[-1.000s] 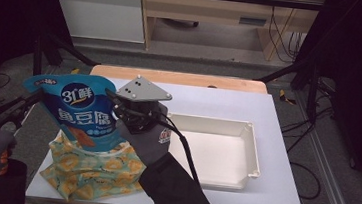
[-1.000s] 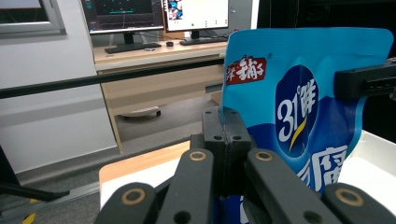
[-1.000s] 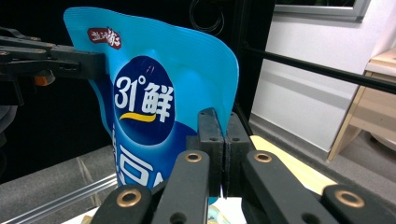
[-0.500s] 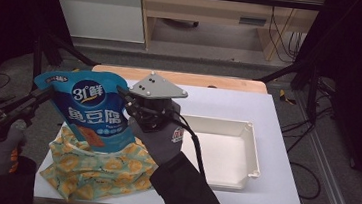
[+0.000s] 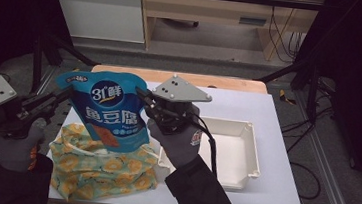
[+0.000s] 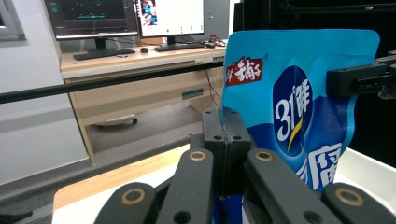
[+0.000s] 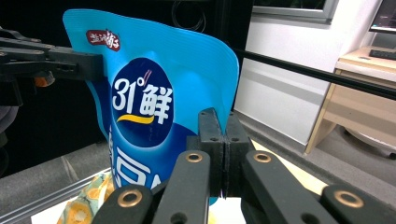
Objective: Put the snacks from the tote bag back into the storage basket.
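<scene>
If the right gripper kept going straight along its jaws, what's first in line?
Probably the left gripper. The right gripper, shut on the blue pouch edge, points left across the table, and the left one pinches the opposite edge. Depth is unclear; it may pass beside it into open space.

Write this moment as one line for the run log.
left tool: shut on blue pouch edge | right tool: shut on opposite edge | pouch: held above yellow bag | white tray: empty

Blue pouch's [image 5: 110, 110] small print illegible
</scene>
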